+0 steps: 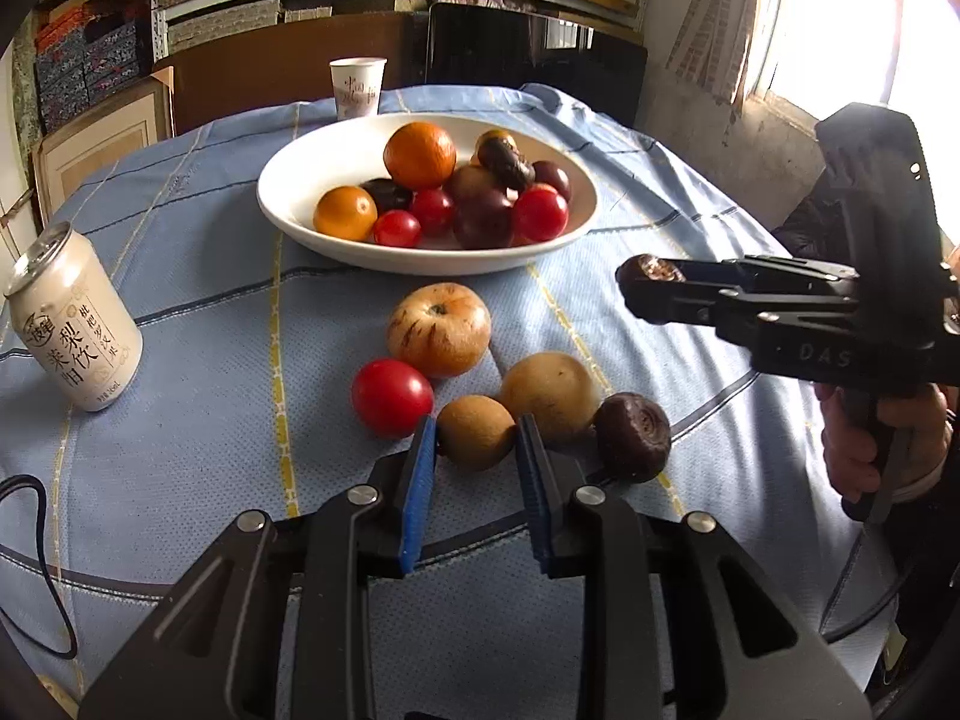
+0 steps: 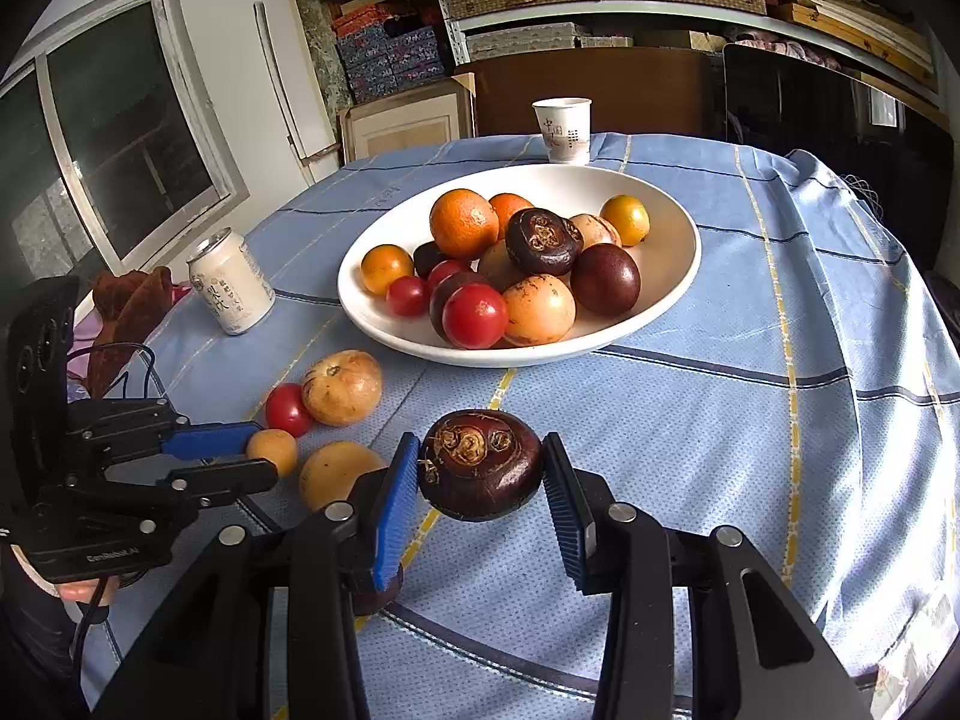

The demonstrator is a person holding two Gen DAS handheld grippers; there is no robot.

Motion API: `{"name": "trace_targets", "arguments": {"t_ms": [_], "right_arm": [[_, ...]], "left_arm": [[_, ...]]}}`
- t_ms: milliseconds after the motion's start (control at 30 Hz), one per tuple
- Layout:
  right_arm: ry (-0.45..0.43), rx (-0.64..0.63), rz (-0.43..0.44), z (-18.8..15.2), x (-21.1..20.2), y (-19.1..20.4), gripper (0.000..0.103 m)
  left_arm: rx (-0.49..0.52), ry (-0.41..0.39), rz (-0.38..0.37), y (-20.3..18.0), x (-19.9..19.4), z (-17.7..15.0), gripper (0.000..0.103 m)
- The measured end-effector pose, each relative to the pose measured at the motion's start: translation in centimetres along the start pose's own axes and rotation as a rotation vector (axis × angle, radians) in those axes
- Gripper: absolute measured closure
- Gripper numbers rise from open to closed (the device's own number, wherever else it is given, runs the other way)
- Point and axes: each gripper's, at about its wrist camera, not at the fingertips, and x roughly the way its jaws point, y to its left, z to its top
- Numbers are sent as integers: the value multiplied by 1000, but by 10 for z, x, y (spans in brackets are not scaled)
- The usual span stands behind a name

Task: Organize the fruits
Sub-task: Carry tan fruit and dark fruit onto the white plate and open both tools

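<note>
A: Left gripper (image 1: 475,441) sitting low over the blue tablecloth (image 1: 180,276), blue pads (image 1: 420,480) closing narrowly on a small brown fruit (image 1: 475,432), touching it on both sides.

B: Right gripper (image 2: 480,468) holding a dark brown fruit (image 2: 480,465) above the cloth, pads pressing either side of it, with the bowl (image 2: 672,276) lying ahead.

A: Around the small brown fruit: a red tomato (image 1: 391,397) just to the left, a larger tan fruit (image 1: 549,393) touching on the right, a pale streaked fruit (image 1: 439,329) behind, another dark fruit (image 1: 633,437) farther right.

B: White bowl (image 1: 300,180) standing beyond them, piled with oranges (image 1: 420,155), tomatoes and dark fruits.

A: Drink can (image 1: 75,324) standing at left, paper cup (image 1: 357,87) behind the bowl.
</note>
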Motion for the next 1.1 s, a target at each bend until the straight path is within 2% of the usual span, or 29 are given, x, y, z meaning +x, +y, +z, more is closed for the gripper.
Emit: {"name": "trace_targets", "arguments": {"t_ms": [133, 233, 400, 533, 633, 700, 733, 767, 800, 833, 900, 967, 1033, 1100], "right_arm": [[-7, -6, 2, 0, -1, 1, 61], [-56, -17, 20, 2, -8, 4, 61], [-164, 28, 14, 25, -9, -4, 61], [-176, 41, 32, 50, 8, -6, 61], [-185, 37, 27, 66, 23, -5, 61], [-202, 35, 38, 72, 28, -5, 61], [-213, 33, 37, 75, 30, -4, 59], [-219, 33, 30, 76, 28, -4, 47], [-224, 31, 26, 74, 25, -3, 43], [-239, 17, 27, 71, 17, -1, 41], [-253, -20, 21, 66, 4, 5, 41], [-238, -41, 51, 61, -6, 10, 41], [-217, -41, 85, 52, -12, 13, 35], [-181, -42, 102, 40, -13, 18, 32]], "left_arm": [[-8, -16, -4, 0, -5, -1, 77], [-23, -49, -10, 2, -14, 5, 77], [-75, -100, -81, 17, -25, 45, 77], [-123, -103, -78, 36, -2, 94, 77], [-151, -99, -30, 47, 20, 116, 77], [-184, -97, -33, 56, 33, 127, 77], [-194, -99, -36, 59, 38, 132, 76], [-200, -97, -32, 62, 41, 135, 76], [-220, -91, -9, 64, 42, 136, 66], [-239, -96, -3, 65, 38, 135, 48], [-236, -138, -3, 64, 25, 128, 41], [-220, -158, 26, 62, 14, 117, 36], [-225, -182, 77, 60, -1, 100, 12], [-246, -228, 130, 58, -18, 78, 6]]}}
